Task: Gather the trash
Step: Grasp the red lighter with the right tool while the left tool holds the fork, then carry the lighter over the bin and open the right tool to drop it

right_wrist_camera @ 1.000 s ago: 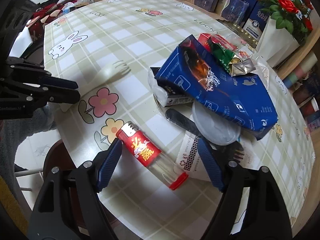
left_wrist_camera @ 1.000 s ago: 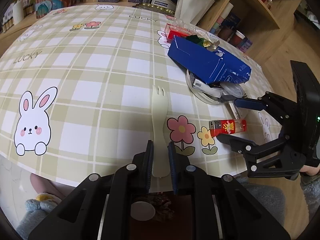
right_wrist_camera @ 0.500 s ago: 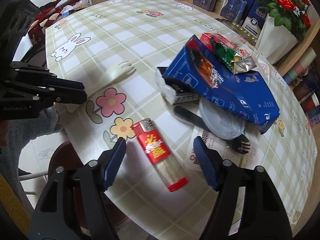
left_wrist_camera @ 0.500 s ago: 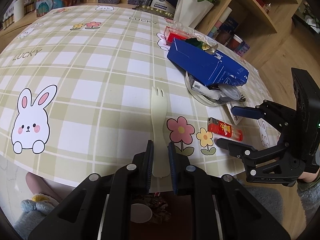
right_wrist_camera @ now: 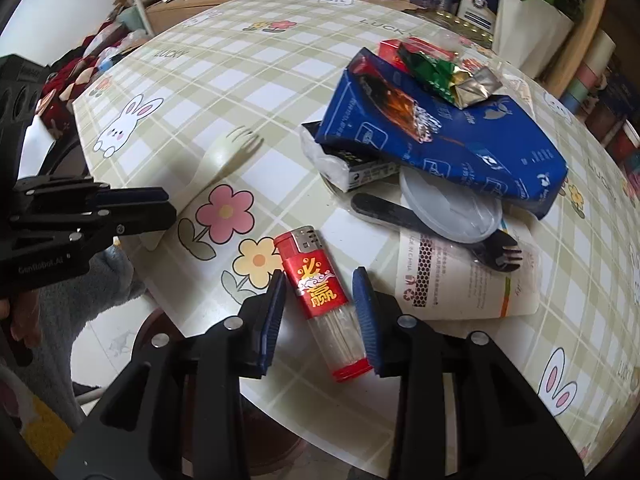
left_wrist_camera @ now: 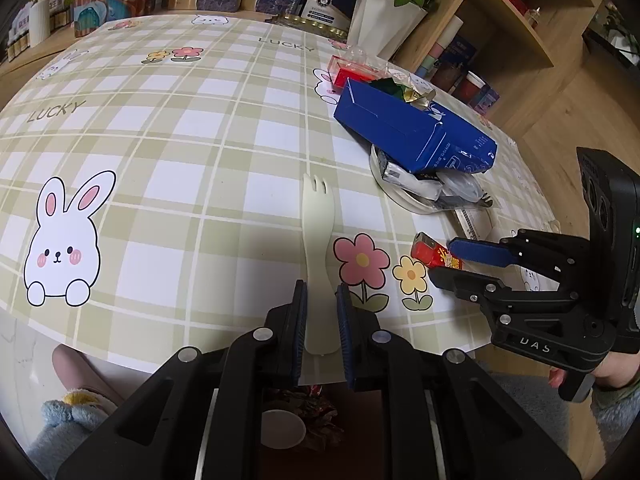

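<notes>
- Plainly, in the left wrist view, a cream plastic fork [left_wrist_camera: 318,248] is seen clamped by its handle between the pads of the left gripper [left_wrist_camera: 320,320], tines pointing to twelve o'clock, its front part lying flat on the checked tablecloth [left_wrist_camera: 160,152]. At three o'clock the right gripper [left_wrist_camera: 448,264] is seen straddling the red lighter [left_wrist_camera: 430,251]. At about one o'clock a blue carton [left_wrist_camera: 412,132] is piled on a white plate [left_wrist_camera: 400,196] with other scraps.
- Next, in the right wrist view, the jaws are caught closing on the lighter – a red printed sleeve, metal cap towards eleven o'clock, clear body and red base at the table edge. It lies between the pads; contact is not yet made on the left side.
- Judged as the step in hand: the lighter is being grasped while the fork is held ready.
- What is called for next – the squeeze must be finished squarely on the slick clear body, then both items lifted off towards the bin, which may be the container glimpsed under the table.
</notes>
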Demonstrator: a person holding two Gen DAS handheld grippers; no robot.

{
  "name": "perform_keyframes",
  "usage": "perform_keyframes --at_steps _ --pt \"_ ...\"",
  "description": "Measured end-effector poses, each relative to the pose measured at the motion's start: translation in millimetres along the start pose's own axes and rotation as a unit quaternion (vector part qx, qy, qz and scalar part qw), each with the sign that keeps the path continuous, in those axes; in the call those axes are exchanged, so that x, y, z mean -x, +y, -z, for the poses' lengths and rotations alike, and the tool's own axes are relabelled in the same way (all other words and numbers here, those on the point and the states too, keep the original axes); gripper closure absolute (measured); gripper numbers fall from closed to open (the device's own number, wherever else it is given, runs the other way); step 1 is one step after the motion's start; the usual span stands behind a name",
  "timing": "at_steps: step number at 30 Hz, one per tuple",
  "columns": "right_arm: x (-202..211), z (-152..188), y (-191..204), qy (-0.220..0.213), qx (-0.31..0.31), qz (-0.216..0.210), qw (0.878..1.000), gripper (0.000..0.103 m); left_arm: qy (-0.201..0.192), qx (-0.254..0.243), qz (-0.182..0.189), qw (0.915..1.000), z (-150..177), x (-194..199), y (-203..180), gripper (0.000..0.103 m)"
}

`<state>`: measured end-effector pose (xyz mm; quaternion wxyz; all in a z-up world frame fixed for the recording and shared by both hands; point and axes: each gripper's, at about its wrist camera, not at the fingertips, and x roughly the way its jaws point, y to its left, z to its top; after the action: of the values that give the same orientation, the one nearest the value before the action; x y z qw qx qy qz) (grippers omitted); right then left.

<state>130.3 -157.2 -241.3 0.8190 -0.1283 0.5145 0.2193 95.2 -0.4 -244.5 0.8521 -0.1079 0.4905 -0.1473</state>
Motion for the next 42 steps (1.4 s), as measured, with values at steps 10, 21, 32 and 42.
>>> perform_keyframes --at_steps 10,21,32,42 --pt "3.6 11.2 7.5 -0.018 -0.051 0.034 0.998 0.067 -0.007 -0.01 -0.017 0.9998 1.6 -1.0 -5.1 0.086" --pt "22.1 30.9 3.8 -0.06 -0.102 0.013 0.993 0.076 -0.01 -0.018 -0.026 0.9994 2.2 -1.3 -8.3 0.086" --pt "61.6 49.1 -20.2 -0.109 -0.194 -0.008 0.975 0.076 0.0 -0.01 -0.025 0.9996 -10.8 0.9 -4.3 0.1" --pt "80.0 59.2 -23.5 -0.13 -0.216 -0.021 0.968 0.076 -0.02 -0.03 -0.007 0.9993 -7.5 37.5 -13.5 0.1"
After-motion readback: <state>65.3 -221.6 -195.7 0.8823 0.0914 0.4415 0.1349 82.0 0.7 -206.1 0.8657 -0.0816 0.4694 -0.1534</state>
